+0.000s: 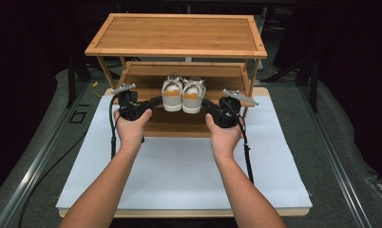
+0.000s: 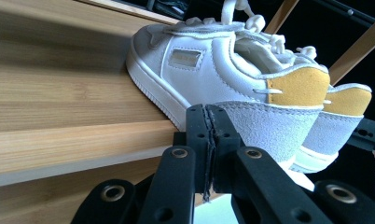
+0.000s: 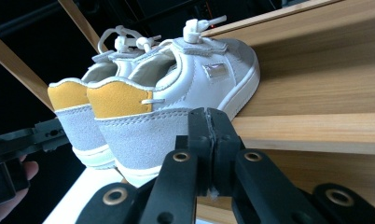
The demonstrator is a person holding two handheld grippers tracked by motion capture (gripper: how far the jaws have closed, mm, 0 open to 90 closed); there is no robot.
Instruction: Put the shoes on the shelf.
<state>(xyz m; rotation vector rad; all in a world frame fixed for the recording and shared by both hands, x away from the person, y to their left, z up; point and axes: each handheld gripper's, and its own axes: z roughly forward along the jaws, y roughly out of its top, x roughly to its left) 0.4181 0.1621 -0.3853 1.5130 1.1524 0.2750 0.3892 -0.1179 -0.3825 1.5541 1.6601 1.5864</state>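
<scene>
Worked at a table w/ white mat (image 1: 179, 175) over a wood top. Bamboo two-shelf rack (image 1: 177, 33) stood at the far edge. Grey carpet floor (image 1: 341, 156) both sides, metal rail (image 1: 32, 166) along my left. Room beyond was dark; light fell from above.

2 small white shoes (image 1: 182, 95) with grey heels and yellow heel tabs stand upright, side by side and touching, heels outward at the lower shelf's (image 1: 141, 76) front edge.

Matt suede-and-leather shoes (image 1: 183, 95) on smooth bamboo rack (image 1: 177, 33)
</scene>
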